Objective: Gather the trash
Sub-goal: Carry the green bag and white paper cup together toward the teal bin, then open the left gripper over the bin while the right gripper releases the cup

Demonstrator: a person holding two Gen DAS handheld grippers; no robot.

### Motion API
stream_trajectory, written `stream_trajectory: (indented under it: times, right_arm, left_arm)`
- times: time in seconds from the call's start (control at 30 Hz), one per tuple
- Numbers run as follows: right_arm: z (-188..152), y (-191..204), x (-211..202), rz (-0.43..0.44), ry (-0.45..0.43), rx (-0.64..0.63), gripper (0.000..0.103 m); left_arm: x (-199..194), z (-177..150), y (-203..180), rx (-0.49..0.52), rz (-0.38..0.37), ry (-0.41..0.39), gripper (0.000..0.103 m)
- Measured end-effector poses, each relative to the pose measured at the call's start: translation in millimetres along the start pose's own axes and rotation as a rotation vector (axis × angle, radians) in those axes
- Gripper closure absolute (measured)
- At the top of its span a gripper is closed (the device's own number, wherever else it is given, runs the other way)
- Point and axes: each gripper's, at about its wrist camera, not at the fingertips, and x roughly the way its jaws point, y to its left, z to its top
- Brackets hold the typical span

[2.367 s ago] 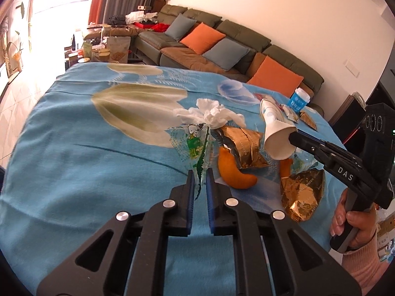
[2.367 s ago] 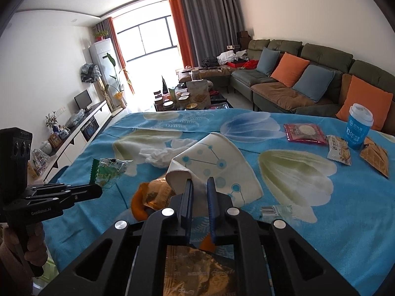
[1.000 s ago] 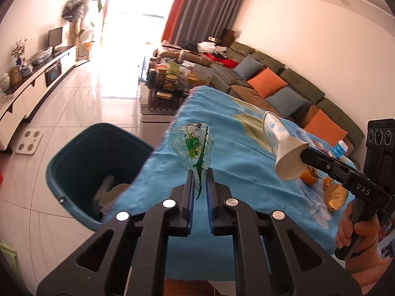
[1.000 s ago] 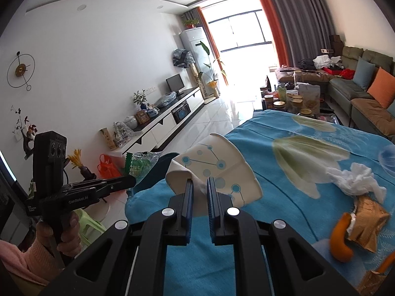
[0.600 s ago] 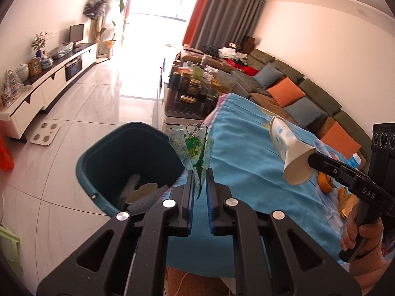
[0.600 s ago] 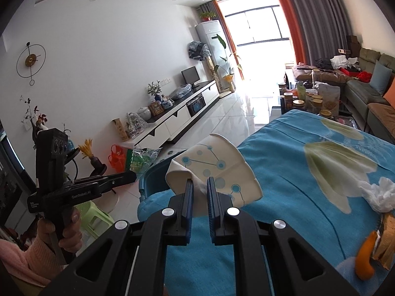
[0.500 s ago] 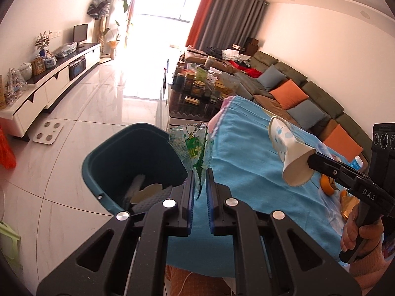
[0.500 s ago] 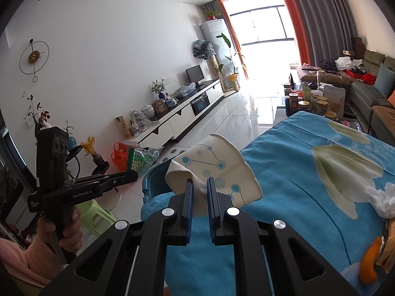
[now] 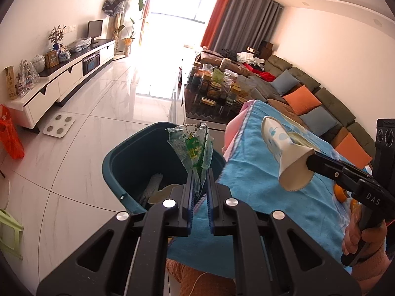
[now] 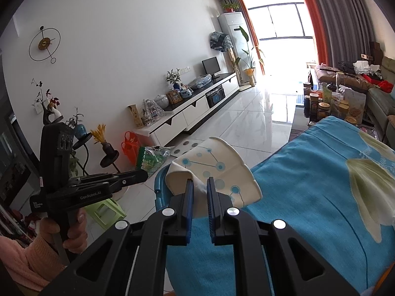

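Observation:
My left gripper (image 9: 199, 172) is shut on a clear plastic wrapper (image 9: 191, 145) with green print, held over the near rim of a dark teal bin (image 9: 128, 157) on the floor. Some trash lies inside the bin. My right gripper (image 10: 199, 185) is shut on the rim of a squashed white paper cup (image 10: 214, 170) with blue dots, over the blue tablecloth's (image 10: 308, 185) left edge. In the left wrist view the cup (image 9: 286, 157) hangs right of the bin; in the right wrist view the wrapper (image 10: 150, 159) and left gripper (image 10: 140, 175) are at the left.
The bin's blue rim (image 10: 159, 182) peeks out behind the cup. A green stool (image 10: 108, 212) and an orange bag (image 10: 129, 145) stand on the white tiled floor. Orange peel (image 9: 342, 193) lies on the table; a cluttered coffee table (image 9: 214, 93) and sofa stand behind.
Both grippers have swung further left, away from the table's middle. The bin now sits straight under the wrapper, and the cup has reached the table's edge. Both grips are unchanged.

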Motion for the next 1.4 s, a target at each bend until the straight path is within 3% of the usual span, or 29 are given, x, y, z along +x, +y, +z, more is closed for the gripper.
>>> stream_trajectory:
  times: [0.17,0.23,0.67,0.77,0.8,0.83,0.9,0.97,1.03,1.13,1.4]
  right_arm:
    - [7.0,5.4,15.4,0.013,0.014,-0.016,0.095]
    - [9.5,6.9,22.2,0.013,0.022,-0.025,0.101]
    - [7.5,2.9,59.9,0.003,0.093,0.004,0.101]
    - [4.8,2.6,51.7,0.011,0.085,0.016,0.095]
    - [3.3,3.8,46.8,0.028,0.084,0.021,0.084]
    - [1.8,5.6,43.6,0.042,0.086,0.013,0.064]
    - [-3.8,16.5,41.4,0.045,0.1,-0.028,0.057]
    - [-8.0,24.4,52.3,0.052,0.146,-0.057,0.058]
    - [-8.2,24.2,64.8,0.065,0.179,-0.053,0.076]
    - [-7.7,17.6,85.6,0.085,0.225,-0.005,0.092]
    - [2.8,34.6,110.2,0.096,0.255,-0.047,0.097]
  left_arm:
    - [10.8,2.1,9.6,-0.028,0.02,0.006,0.094]
    - [14.1,3.0,12.9,-0.032,0.028,0.008,0.094]
    - [57.8,0.1,18.5,-0.112,0.025,0.063,0.093]
    - [59.6,-2.4,21.2,-0.128,0.018,0.063,0.094]
    - [60.9,-4.6,23.5,-0.134,0.012,0.065,0.094]
    - [60.9,-6.7,22.8,-0.138,0.0,0.068,0.094]
    - [62.6,-12.2,19.7,-0.126,-0.021,0.078,0.094]
    - [68.7,-15.3,14.3,-0.116,-0.035,0.092,0.094]
    - [76.4,-16.9,11.5,-0.12,-0.05,0.107,0.094]
    - [83.3,-16.6,11.6,-0.124,-0.055,0.112,0.094]
    - [92.2,-9.1,11.8,-0.114,-0.053,0.108,0.096]
